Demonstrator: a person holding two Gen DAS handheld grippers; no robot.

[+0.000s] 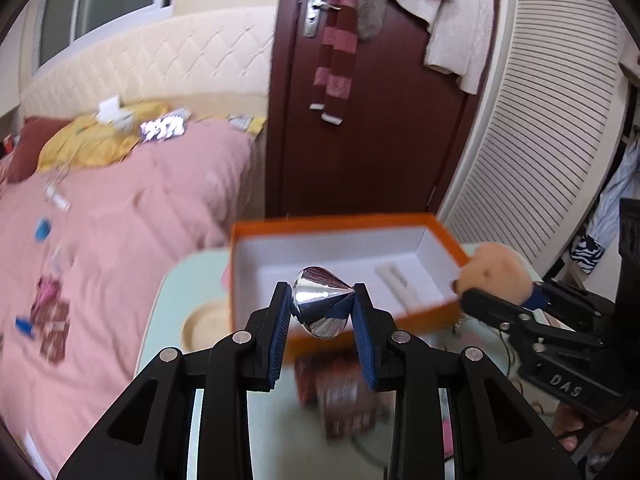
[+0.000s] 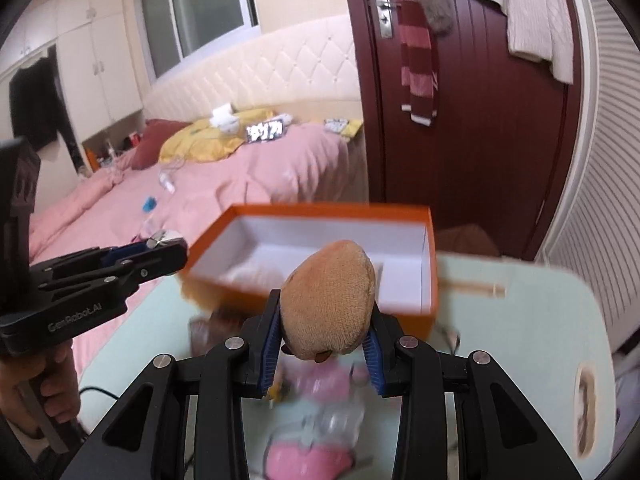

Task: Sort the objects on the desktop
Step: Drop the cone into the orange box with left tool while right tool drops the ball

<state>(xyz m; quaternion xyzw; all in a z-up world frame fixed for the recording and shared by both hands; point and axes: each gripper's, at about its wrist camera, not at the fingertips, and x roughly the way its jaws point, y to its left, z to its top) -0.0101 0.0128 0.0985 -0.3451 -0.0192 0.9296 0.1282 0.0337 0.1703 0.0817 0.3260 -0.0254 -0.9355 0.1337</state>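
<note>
**Both tools loaded in front of the orange box**

The left tool (image 1: 322,312) is clenched on a shiny silver cone-shaped object (image 1: 320,302), its blue pads (image 1: 282,332) pressing the object's two sides. Just beyond the tool's tips stands an open orange box (image 1: 448,236) with a white inside, where a small pale item (image 1: 394,276) lies on the floor of the box. Below the tool, on the pale green desk (image 1: 168,300), sits a blurred brown object (image 1: 340,396).

The right tool (image 2: 326,332) grips a tan plush toy (image 2: 328,308) between its blue pads (image 2: 270,340), the toy bulging up above the fingertips. The same orange box (image 2: 428,216) lies straight ahead of this tool, and blurred pink things (image 2: 312,452) rest on the desk (image 2: 520,320) beneath it. To this tool's left, the other tool (image 2: 160,246) hangs near the box's corner, a hand (image 2: 48,392) wrapped around its handle. A bed with a pink cover (image 2: 240,184) lies beyond the desk.
</note>
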